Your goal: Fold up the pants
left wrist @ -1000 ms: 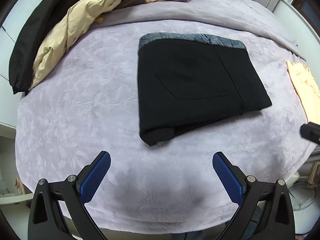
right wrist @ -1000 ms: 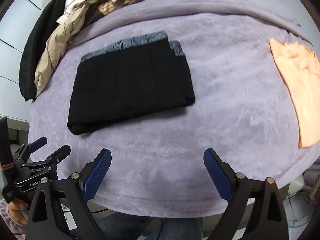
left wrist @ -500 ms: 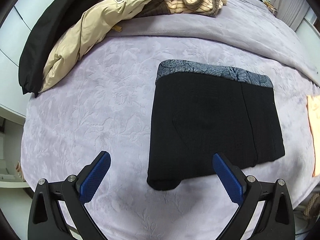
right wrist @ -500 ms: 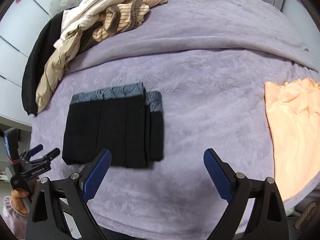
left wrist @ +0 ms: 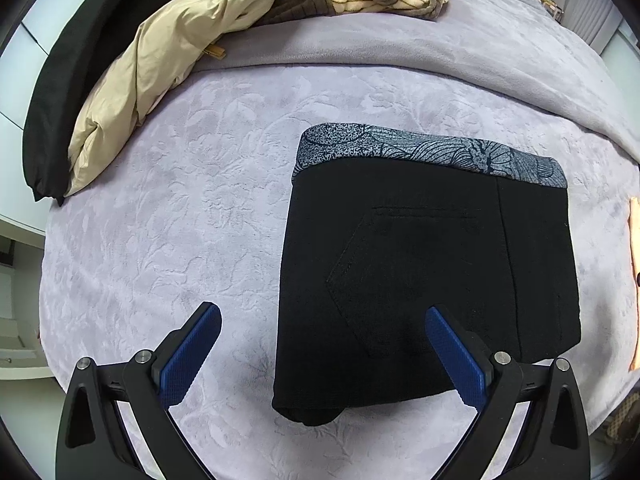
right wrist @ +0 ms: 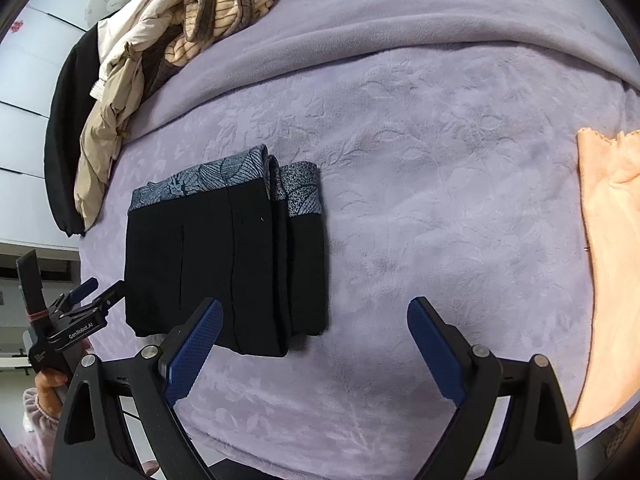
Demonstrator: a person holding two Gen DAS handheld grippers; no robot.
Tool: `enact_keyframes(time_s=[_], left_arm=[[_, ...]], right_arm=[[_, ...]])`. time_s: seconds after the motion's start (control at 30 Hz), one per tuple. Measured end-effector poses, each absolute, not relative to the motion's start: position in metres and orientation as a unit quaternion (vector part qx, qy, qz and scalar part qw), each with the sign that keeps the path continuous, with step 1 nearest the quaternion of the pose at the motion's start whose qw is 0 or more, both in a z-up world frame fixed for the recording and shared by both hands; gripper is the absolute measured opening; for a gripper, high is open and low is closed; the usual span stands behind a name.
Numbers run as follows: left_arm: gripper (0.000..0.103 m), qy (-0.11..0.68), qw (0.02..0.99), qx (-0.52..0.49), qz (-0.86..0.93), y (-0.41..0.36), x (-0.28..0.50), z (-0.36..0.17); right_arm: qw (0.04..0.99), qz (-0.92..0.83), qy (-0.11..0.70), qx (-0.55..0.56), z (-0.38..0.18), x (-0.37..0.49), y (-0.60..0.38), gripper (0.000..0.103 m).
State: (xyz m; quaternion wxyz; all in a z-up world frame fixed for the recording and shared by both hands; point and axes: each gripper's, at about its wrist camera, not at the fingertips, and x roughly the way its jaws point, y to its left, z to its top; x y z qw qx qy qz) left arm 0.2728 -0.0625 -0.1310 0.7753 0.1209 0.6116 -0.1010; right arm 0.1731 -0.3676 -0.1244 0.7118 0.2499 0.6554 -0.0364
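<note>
Both tools are being brought in closer over the bed (left wrist: 208, 208), the left gripper (left wrist: 322, 346) and right gripper (right wrist: 314, 342) held wide and empty, while the pants (left wrist: 428, 276) lie folded flat, suggesting folding is nearly done.

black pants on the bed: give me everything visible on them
The black pants lie folded into a compact, roughly rectangular stack, flat on the lavender embossed blanket. The fabric looks matte and dark; a grey-blue patterned waistband runs along the far edge. A stitched back pocket faces up. The right wrist view shows several layers stepped along one side. Nothing else touches them; both grippers are open and empty.
</note>
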Motion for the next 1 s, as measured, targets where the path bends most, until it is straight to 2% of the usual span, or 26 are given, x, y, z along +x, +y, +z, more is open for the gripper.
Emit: enact_keyframes(time_s=[0.27, 0.63, 1.0], left_arm=[[0.102, 0.621, 0.767, 0.122, -0.105, -0.061, 0.282, -0.146], [0.102, 0.633, 0.741, 0.056, -0.217, -0.036, 0.315, -0.172], [0.102, 0.658, 0.698, -0.015, -0.282, -0.037, 0.329, -0.208]], right_arm=[[0.696, -0.027, 0.670, 0.257, -0.154, 0.178, -0.367, 0.095], [0.694, 0.058, 0.651, 0.300, -0.182, 0.192, -0.377, 0.095], [0.641, 0.157, 0.606, 0.444, -0.246, 0.200, -0.385, 0.095]])
